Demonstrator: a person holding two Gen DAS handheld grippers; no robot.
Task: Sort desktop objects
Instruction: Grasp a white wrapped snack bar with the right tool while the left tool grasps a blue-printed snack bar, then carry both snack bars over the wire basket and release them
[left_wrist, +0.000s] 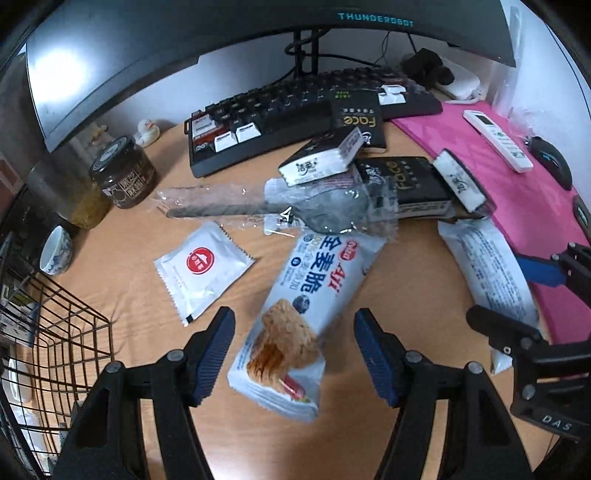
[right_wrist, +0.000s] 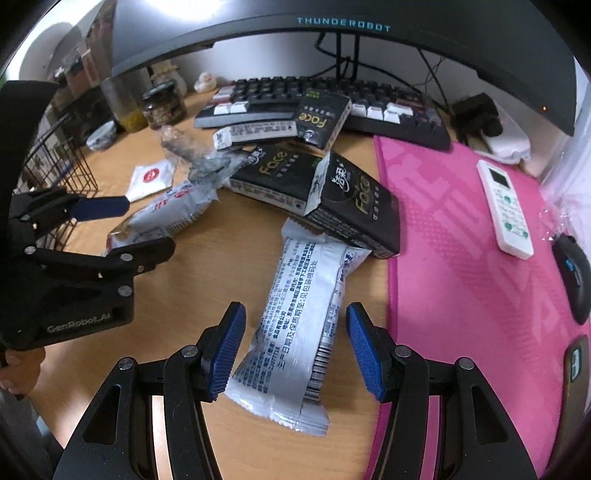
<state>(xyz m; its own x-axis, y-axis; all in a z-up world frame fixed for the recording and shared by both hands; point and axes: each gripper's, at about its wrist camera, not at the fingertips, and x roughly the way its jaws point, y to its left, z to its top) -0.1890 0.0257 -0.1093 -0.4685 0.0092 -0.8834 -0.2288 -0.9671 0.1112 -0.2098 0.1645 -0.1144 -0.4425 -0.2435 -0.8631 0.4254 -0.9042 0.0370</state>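
I have both grippers, left (left_wrist: 294, 356) and right (right_wrist: 295, 349), wide apart and gripping nothing, each over a light, soft, crinkly snack pack (left_wrist: 295, 314) (right_wrist: 295, 332) near the keyboard (left_wrist: 295, 110), so I pinch the puffy middle gently.

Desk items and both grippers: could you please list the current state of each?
left gripper: open, astride the biscuit packet, pads clear
right gripper: open, astride the white packet, pads clear
jar: lid on, upright
monitor: screen dark
wire basket: upright
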